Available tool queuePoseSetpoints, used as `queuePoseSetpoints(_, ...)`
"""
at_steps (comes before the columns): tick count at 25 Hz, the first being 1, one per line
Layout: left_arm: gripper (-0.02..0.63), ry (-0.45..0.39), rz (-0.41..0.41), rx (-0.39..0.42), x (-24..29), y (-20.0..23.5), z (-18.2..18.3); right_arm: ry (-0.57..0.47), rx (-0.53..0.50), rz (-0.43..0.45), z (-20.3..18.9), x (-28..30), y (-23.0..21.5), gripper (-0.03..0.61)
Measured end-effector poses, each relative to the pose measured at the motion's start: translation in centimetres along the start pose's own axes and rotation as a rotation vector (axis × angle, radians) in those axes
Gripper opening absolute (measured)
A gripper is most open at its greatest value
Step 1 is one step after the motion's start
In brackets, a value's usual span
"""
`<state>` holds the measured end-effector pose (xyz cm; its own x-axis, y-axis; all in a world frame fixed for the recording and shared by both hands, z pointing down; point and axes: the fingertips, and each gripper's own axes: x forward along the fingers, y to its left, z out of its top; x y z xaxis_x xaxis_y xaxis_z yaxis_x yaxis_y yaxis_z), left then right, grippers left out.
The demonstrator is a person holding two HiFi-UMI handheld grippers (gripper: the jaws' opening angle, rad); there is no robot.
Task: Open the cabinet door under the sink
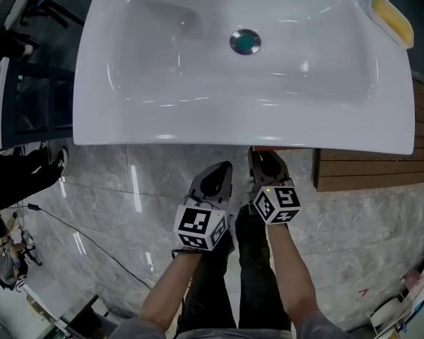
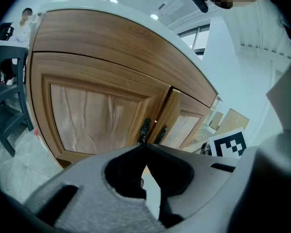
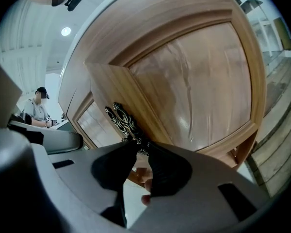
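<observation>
While the left tongs (image 2: 145,147) hang pressed together on nothing before the cabinet, the right tongs (image 3: 139,147) pinch the lower end of the dark ornate handle (image 3: 122,118) of the cabinet door (image 3: 199,76), which stands slightly ajar under the white sink (image 1: 162,62)
</observation>
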<state>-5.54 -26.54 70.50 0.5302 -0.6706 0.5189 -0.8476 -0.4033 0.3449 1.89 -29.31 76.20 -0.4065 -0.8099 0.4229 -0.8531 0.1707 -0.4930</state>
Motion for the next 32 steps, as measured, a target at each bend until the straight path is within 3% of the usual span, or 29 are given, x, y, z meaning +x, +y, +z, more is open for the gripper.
queuePoseSetpoints(17,0.008,-0.024,0.063,-0.066,-6.3,-4.2,-5.5,0.065,-0.076,0.077,-3.3,-5.9,0.5,0.081)
queuePoseSetpoints(32,0.008,-0.108,0.193,-0.134,-11.9,-9.6,-9.7,0.127,-0.148,0.178,-5.4,-11.4,-0.5,0.081)
